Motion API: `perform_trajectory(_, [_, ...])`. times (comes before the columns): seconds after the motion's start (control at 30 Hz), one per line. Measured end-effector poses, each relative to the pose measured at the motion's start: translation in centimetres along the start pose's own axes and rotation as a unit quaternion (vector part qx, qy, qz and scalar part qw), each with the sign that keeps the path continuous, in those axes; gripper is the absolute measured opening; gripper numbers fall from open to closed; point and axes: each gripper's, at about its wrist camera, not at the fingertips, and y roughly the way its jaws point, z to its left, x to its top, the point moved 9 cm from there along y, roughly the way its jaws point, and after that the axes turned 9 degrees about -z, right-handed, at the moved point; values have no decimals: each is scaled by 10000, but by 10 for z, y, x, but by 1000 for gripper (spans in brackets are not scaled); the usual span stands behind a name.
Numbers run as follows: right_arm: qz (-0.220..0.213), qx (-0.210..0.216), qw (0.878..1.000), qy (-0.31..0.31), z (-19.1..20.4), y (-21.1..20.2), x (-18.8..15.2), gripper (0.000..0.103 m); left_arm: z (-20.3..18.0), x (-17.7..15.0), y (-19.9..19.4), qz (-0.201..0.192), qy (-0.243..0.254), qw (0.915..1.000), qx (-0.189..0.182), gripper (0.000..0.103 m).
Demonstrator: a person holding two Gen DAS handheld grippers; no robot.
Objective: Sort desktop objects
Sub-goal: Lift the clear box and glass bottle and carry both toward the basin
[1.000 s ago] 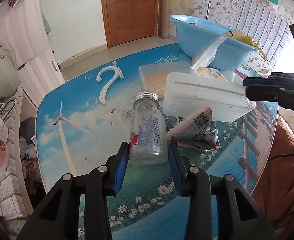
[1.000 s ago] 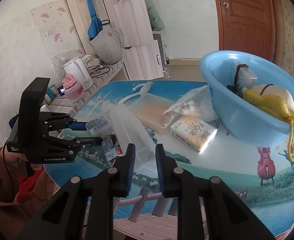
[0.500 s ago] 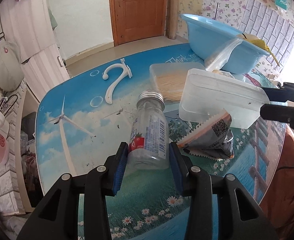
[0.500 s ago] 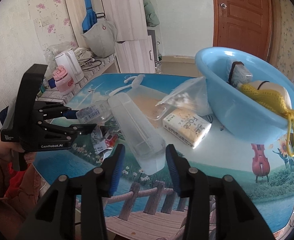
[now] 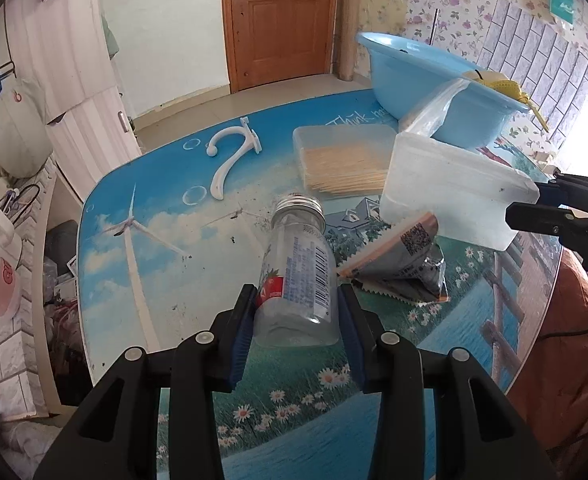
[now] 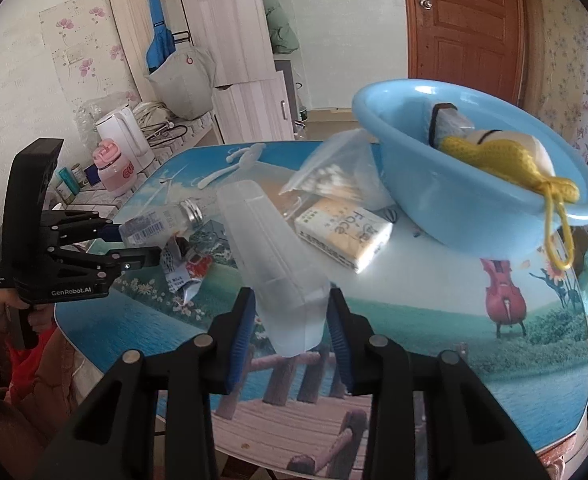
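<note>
My left gripper [image 5: 296,320] is shut on the base of a clear glass bottle [image 5: 298,276] with a metal cap, held tilted just above the table; the right wrist view shows the bottle [image 6: 161,220] in that gripper [image 6: 133,240]. My right gripper [image 6: 289,320] has its blue pads against both sides of the near end of a long translucent plastic box [image 6: 269,256], whose far end slopes down toward the clutter. From the left wrist, the box [image 5: 454,192] meets the right gripper [image 5: 530,204] at the right. A blue basin [image 6: 454,200] stands beyond.
A crumpled snack wrapper [image 5: 398,264] lies beside the bottle. A toothpick box [image 5: 342,156], white hook [image 5: 229,156], tissue pack [image 6: 342,232] and zip bag of swabs [image 6: 334,172] lie around. The basin holds a yellow net bag [image 6: 494,156]. A kettle [image 6: 121,140] stands off-table.
The right gripper's jaws widened from nearly shut and now sit around the translucent box's end, which has shifted away from the toothpick box. The left gripper kept the bottle and tilted slightly.
</note>
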Motion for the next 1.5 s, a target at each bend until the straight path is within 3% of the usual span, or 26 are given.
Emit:
perform_trajectory(0.33, [55,-520,9986,126,-29,-30,-13,35,-5,-15,-6,129,18,9999,64,39])
perform_trajectory(1.1, [301,-412,9987,6,-24,-4,-24,41,7,-2,7,-42,-183,9997,136,45])
perform_trajectory(1.33, [419,-251,9987,107,-26,12,-27,42,5,0,7,-111,-206,9997,84,39])
perform_trajectory(1.5, [331,-159,9993,85,-24,8,-27,35,3,2,1,-143,-240,9995,123,39])
